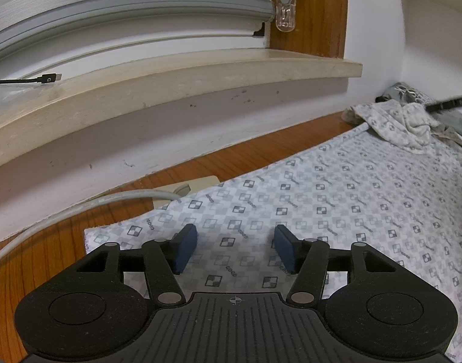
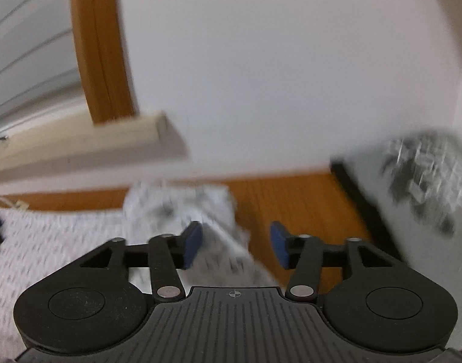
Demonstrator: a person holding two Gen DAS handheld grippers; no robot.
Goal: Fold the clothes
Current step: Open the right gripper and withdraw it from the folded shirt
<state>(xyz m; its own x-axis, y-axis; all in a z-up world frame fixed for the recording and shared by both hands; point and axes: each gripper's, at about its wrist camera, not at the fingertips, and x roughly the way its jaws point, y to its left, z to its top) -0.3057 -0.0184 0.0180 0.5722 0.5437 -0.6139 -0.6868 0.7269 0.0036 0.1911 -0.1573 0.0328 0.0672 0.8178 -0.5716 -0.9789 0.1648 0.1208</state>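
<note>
Patterned garment (image 1: 337,199) lies flat along the tabletop's (image 1: 43,260) back edge; left gripper (image 1: 235,249) and right gripper (image 2: 235,246) both gape empty, so I'd guess grabbing the bunched end (image 2: 182,205) comes next.

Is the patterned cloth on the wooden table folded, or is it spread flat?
Mostly spread flat: the patterned cloth lies smooth across the wooden table; only its far end is bunched. Folded layers underneath: cannot tell.

Garment (image 1: 337,199): white cloth with a grey checker print, lying spread flat on the wooden desk (image 1: 49,248).
Far end (image 1: 409,124): bunching into a crumpled heap near the wall.
Near corner (image 1: 93,236): lying flat on the desk.
</note>
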